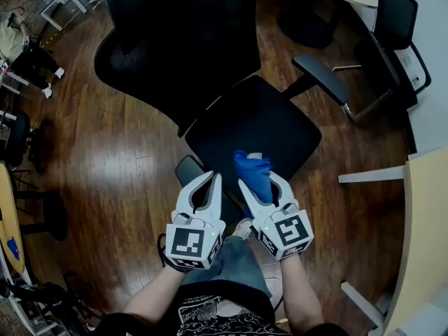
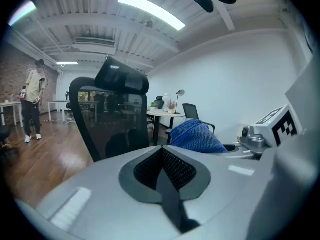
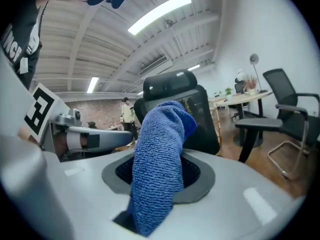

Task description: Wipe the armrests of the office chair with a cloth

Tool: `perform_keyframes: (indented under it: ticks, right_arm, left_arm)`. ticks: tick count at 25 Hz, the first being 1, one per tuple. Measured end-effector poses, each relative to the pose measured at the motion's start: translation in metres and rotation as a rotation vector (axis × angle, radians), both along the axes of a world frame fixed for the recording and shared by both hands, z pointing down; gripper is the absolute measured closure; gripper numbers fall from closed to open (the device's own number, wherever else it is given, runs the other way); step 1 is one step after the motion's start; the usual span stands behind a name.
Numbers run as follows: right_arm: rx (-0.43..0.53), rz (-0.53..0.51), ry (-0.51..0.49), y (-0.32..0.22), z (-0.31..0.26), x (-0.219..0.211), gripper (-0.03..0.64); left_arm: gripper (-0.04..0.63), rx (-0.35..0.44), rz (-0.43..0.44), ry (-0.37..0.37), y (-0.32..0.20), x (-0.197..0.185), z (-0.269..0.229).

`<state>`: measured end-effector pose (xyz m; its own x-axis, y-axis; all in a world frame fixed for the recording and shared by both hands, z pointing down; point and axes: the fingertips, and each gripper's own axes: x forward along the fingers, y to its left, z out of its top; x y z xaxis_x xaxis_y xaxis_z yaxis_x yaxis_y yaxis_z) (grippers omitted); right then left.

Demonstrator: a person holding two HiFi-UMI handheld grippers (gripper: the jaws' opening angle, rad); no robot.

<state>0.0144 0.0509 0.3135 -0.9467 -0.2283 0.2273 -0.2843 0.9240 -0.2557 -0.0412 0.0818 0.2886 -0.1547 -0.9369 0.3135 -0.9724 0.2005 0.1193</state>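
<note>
Right gripper (image 3: 158,173) clenched on the blue cloth (image 1: 253,168); cloth sticks up out of the jaws, over the front edge of the black office chair (image 1: 269,128) seat. Left gripper (image 2: 161,154) jaws pressed together with nothing between; it sits just beside the right one, over the near armrest (image 1: 187,168). Far armrest (image 1: 320,75) well apart from both grippers; wood floor (image 1: 126,166) under the chair.

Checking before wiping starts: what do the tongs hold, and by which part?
The right tongs pinch the blue cloth near its lower end; the left tongs are shut, empty.
</note>
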Motion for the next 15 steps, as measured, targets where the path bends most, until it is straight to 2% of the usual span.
perform_keyframes:
  ticks: [6, 10, 15]
  right_arm:
    - [0.12, 0.184, -0.012, 0.017, -0.073, 0.024, 0.477]
    - [0.172, 0.244, -0.018, 0.033, -0.1, 0.03, 0.476]
    - [0.19, 0.281, -0.008, 0.044, -0.109, 0.027, 0.476]
  left_arm:
    - [0.592, 0.096, 0.082, -0.02, 0.021, 0.016, -0.051]
    - [0.592, 0.142, 0.126, -0.008, 0.029, 0.024, -0.066]
    - [0.592, 0.213, 0.174, 0.039, 0.028, 0.027, -0.082]
